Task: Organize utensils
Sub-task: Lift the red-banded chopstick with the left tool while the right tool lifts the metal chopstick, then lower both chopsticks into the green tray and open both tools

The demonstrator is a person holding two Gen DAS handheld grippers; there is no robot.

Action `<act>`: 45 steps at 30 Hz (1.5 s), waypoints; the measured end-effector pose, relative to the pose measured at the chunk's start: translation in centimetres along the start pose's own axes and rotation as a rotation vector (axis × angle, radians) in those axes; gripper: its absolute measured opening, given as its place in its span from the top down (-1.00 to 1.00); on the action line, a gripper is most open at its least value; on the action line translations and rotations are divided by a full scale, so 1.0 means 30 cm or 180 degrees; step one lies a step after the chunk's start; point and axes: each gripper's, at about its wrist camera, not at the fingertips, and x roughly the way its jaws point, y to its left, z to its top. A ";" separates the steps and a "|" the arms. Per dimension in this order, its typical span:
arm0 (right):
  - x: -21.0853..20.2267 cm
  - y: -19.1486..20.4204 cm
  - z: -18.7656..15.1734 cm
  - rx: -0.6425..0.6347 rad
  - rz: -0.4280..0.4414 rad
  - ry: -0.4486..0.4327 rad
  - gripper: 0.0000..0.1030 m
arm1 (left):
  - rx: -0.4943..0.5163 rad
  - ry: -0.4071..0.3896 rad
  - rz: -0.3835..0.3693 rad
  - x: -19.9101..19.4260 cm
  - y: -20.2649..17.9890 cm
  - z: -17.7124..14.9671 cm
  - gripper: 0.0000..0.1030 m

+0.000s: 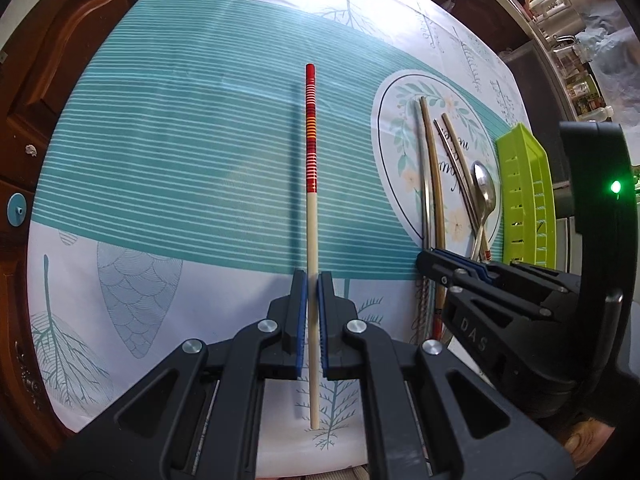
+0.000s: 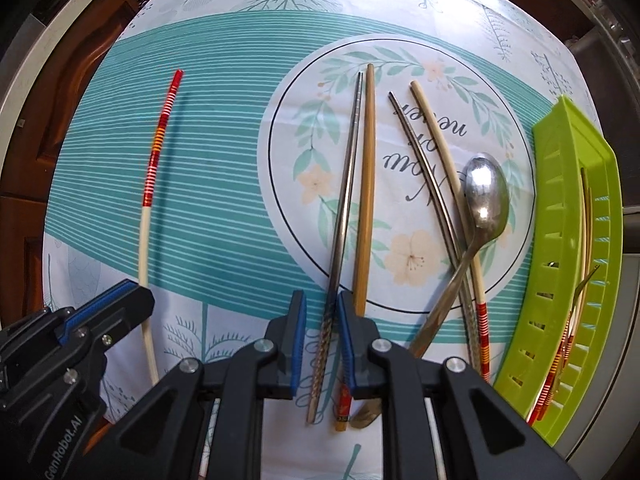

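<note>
A cream chopstick with a red striped end (image 1: 311,168) lies lengthwise on the cloth; it also shows in the right wrist view (image 2: 154,168). My left gripper (image 1: 312,280) straddles its cream part, jaws nearly closed around it with small gaps showing. My right gripper (image 2: 322,300) is open around a steel chopstick (image 2: 346,184), with a brown bamboo chopstick (image 2: 368,184) just right of it. Another steel chopstick (image 2: 430,184), a cream chopstick (image 2: 448,184) and a steel spoon (image 2: 486,196) lie further right. A green slotted tray (image 2: 560,280) at the right holds several utensils.
The table wears a white and teal leaf-print cloth (image 1: 168,140) with a round floral print (image 2: 304,128). Dark wooden cabinets (image 1: 52,60) stand on the left. Kitchen clutter (image 1: 568,32) sits beyond the far right edge.
</note>
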 end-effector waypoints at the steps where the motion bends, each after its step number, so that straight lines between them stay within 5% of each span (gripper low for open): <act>1: 0.002 0.006 0.000 0.0012 0.0008 0.0013 0.89 | 0.0011 0.0002 0.0005 0.002 -0.003 -0.003 0.94; 14: -0.016 -0.130 -0.045 0.0196 0.0577 -0.0024 0.91 | 0.0135 -0.0069 0.0027 -0.040 -0.066 0.002 0.94; 25: -0.212 -0.298 -0.166 0.0314 0.1040 -0.0384 0.91 | 0.0330 -0.0100 -0.0153 -0.097 -0.257 0.005 0.94; 34: -0.296 -0.574 -0.280 0.0560 0.0872 -0.0694 0.91 | 0.0695 -0.0127 -0.0444 -0.125 -0.642 -0.006 0.94; 45: -0.215 -0.863 -0.349 0.0840 0.0595 -0.0640 0.90 | 0.0688 0.0180 -0.0494 0.101 -0.958 -0.017 0.94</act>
